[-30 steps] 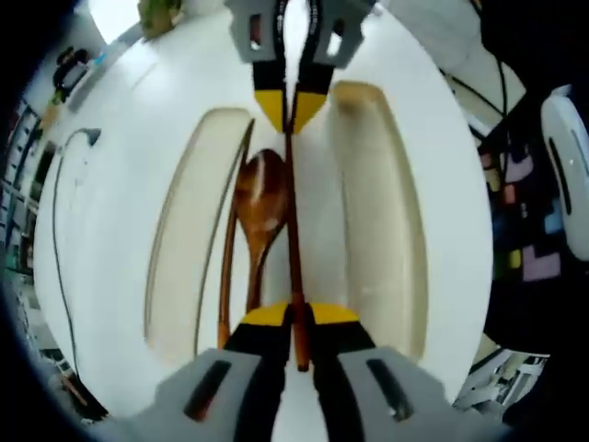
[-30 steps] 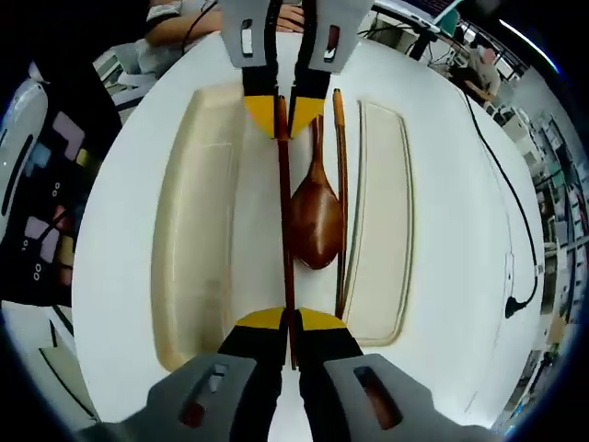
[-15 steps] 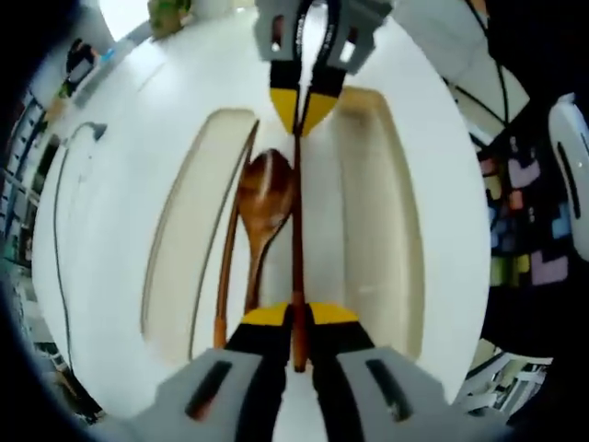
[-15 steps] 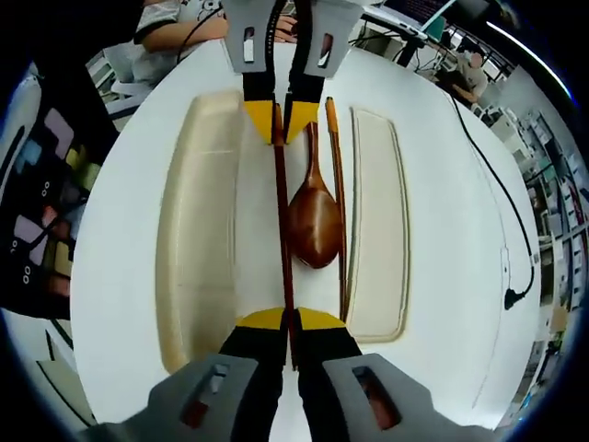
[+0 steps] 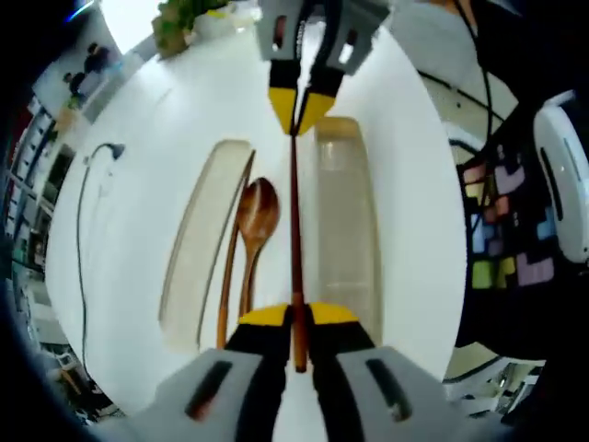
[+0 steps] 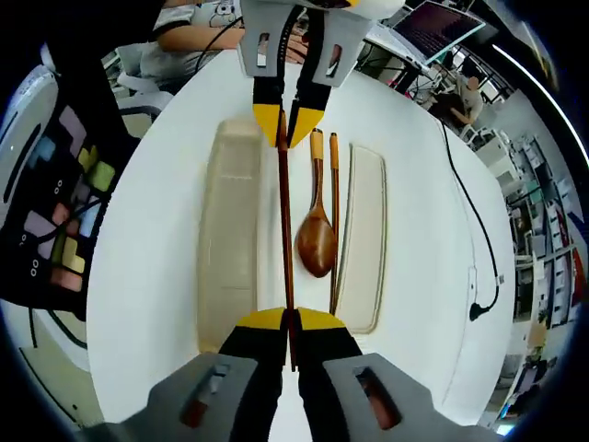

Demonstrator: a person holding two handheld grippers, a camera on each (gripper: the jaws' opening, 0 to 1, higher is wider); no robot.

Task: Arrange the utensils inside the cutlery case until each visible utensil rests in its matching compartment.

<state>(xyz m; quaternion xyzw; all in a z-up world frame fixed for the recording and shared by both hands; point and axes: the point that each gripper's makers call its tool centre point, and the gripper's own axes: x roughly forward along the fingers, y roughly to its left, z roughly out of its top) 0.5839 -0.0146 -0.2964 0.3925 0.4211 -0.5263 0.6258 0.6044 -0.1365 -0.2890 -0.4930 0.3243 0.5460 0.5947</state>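
Note:
A dark wooden chopstick (image 5: 295, 221) hangs above the white table, held at both ends. My left gripper (image 5: 298, 318) is shut on its near end, and my right gripper (image 5: 299, 109) is shut on the far end. In the right gripper view the same chopstick (image 6: 284, 221) runs from my right gripper (image 6: 290, 320) up to the left gripper (image 6: 287, 122). Below it lie a wooden spoon (image 5: 255, 216) (image 6: 316, 244) and a second chopstick (image 5: 228, 272) (image 6: 333, 221), between two long cream case trays (image 5: 345, 230) (image 5: 195, 249) (image 6: 228, 239) (image 6: 363, 239).
A black cable with a plug (image 5: 92, 175) (image 6: 479, 276) trails over the table beside one tray. A potted plant (image 5: 179, 20) stands at the far rim. A person's arm (image 6: 184, 28) rests at the table's edge. Coloured floor tiles (image 5: 502, 230) show past the round table edge.
Both grippers have risen well above the table with the chopstick still held between them; trays, spoon and second chopstick look smaller and have not moved.

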